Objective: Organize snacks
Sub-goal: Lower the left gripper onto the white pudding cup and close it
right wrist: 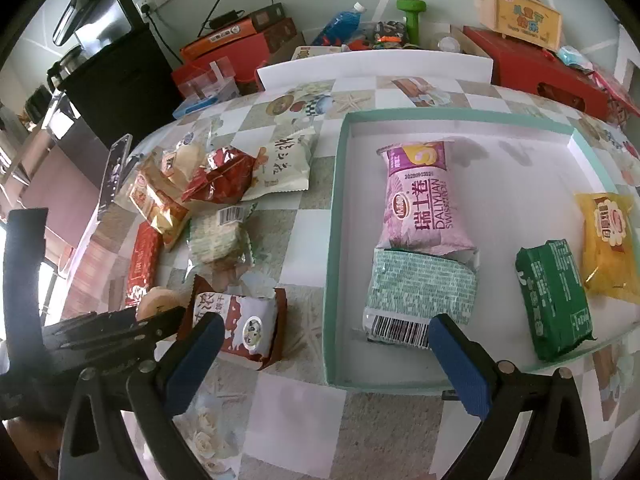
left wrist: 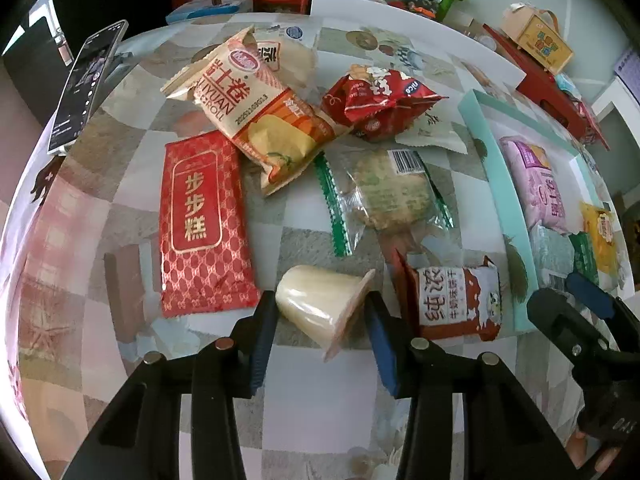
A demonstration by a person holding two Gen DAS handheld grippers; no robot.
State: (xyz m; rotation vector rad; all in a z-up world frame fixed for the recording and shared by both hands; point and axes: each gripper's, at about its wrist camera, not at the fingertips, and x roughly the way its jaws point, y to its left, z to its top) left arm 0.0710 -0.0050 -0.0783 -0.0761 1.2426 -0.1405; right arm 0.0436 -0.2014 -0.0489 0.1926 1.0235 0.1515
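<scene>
My left gripper (left wrist: 320,316) is shut on a pale jelly cup (left wrist: 320,304) lying on its side at the near edge of the snack pile. Around it lie a red cake pack (left wrist: 204,224), a cream-orange roll pack (left wrist: 256,112), a red bag (left wrist: 376,96), a clear green-edged cookie pack (left wrist: 384,192) and a brown-white biscuit pack (left wrist: 456,300). My right gripper (right wrist: 326,344) is open and empty at the near left corner of the teal-rimmed tray (right wrist: 334,240). The tray holds a pink roll pack (right wrist: 420,200), a teal pack (right wrist: 420,288), a green pack (right wrist: 554,300) and a yellow pack (right wrist: 608,240).
A phone (left wrist: 86,84) stands propped at the table's left edge. Red boxes (right wrist: 536,64), a blue bottle (right wrist: 340,24), a green dumbbell (right wrist: 410,20) and a yellow toy box (right wrist: 520,12) crowd the back. A black appliance (right wrist: 120,76) stands at the far left.
</scene>
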